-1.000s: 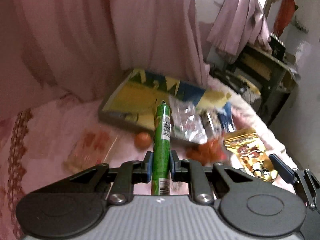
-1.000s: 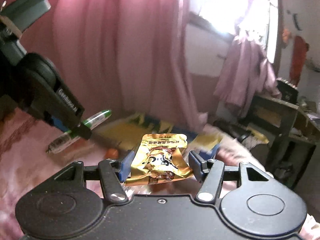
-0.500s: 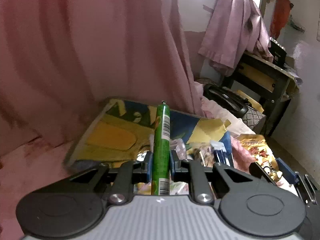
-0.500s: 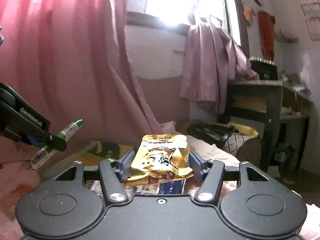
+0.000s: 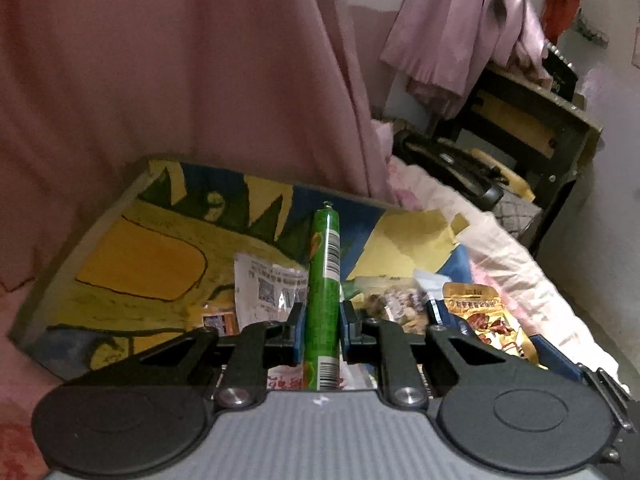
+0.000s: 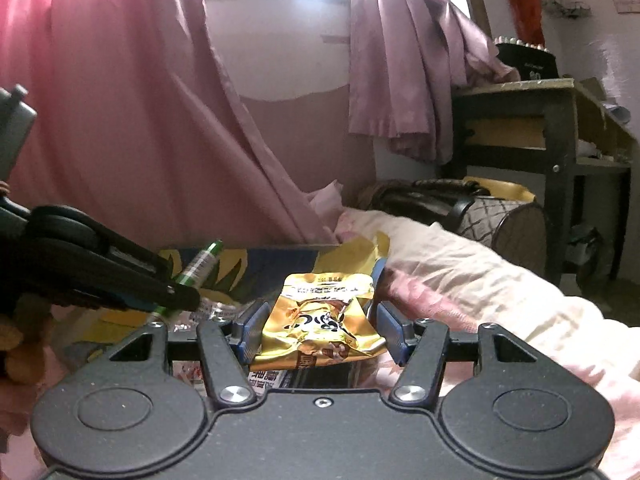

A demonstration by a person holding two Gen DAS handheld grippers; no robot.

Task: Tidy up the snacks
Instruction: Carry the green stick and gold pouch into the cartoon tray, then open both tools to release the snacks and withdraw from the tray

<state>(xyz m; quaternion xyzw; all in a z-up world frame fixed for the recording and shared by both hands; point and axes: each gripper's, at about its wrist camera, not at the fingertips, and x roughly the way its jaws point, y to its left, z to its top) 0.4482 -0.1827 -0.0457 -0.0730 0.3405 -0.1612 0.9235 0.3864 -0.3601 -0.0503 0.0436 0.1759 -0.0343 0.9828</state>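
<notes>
My left gripper (image 5: 322, 330) is shut on a green snack stick (image 5: 323, 280) with a barcode, held over a flat yellow-and-blue cardboard box (image 5: 160, 248) on the pink bed. Several snack packets (image 5: 272, 292) lie in the box below the stick. My right gripper (image 6: 320, 328) is shut on a gold snack pouch (image 6: 320, 320), held low over the box's right end. In the left wrist view the pouch (image 5: 480, 312) and right gripper show at the right. In the right wrist view the left gripper (image 6: 176, 296) and its stick (image 6: 198, 268) show at the left.
A pink curtain (image 5: 180, 60) hangs right behind the box. A dark wooden desk (image 6: 560, 128) with draped purple cloth (image 6: 404, 60) stands at the right, with a dark bag (image 6: 432, 200) and a quilted stool (image 6: 516, 228) beside the bed.
Both grippers have moved forward and down over the cardboard box, still holding the green stick and the gold pouch. The box and its packets now fill the lower view.
</notes>
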